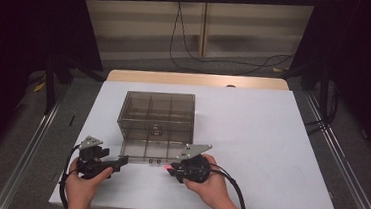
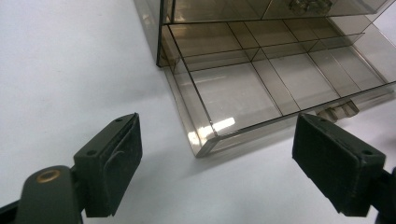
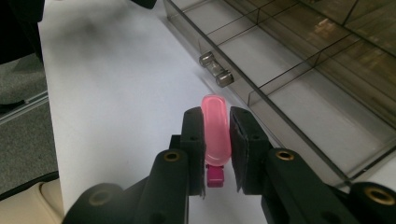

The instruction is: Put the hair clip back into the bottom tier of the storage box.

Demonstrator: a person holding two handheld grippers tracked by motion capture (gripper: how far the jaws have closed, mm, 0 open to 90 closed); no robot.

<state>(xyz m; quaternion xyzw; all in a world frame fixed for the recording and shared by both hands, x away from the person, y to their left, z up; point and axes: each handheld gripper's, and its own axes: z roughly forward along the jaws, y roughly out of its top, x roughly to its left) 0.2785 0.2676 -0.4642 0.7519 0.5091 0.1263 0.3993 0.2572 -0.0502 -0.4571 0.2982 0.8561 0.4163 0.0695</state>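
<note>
The right tongs (image 3: pixel 217 140) are clenched on a small pink thing (image 3: pixel 216 133): a smooth, translucent, rounded tab of glossy plastic, standing on edge between the black pads, with a darker magenta stub at its lower end. From above it shows as a pink glow (image 1: pixel 167 169) at the tongs' tip, low over the white table (image 1: pixel 271 141) just in front of the drawer box.

That drawer box (image 1: pixel 157 125) is smoky, see-through plastic, square and hard-edged, split by thin dividers into compartments. Its bottom drawer (image 2: pixel 261 93) is pulled out toward the person, its cells bare and shiny. A clear cylindrical handle with metal end caps (image 3: pixel 216 70) sits on the drawer front, just beyond the pink piece.

The left tongs (image 2: pixel 215 163) stand released, the matte black pads spread wide with nothing between them, pointed at the drawer's near corner. The table surface is flat, matte white.
</note>
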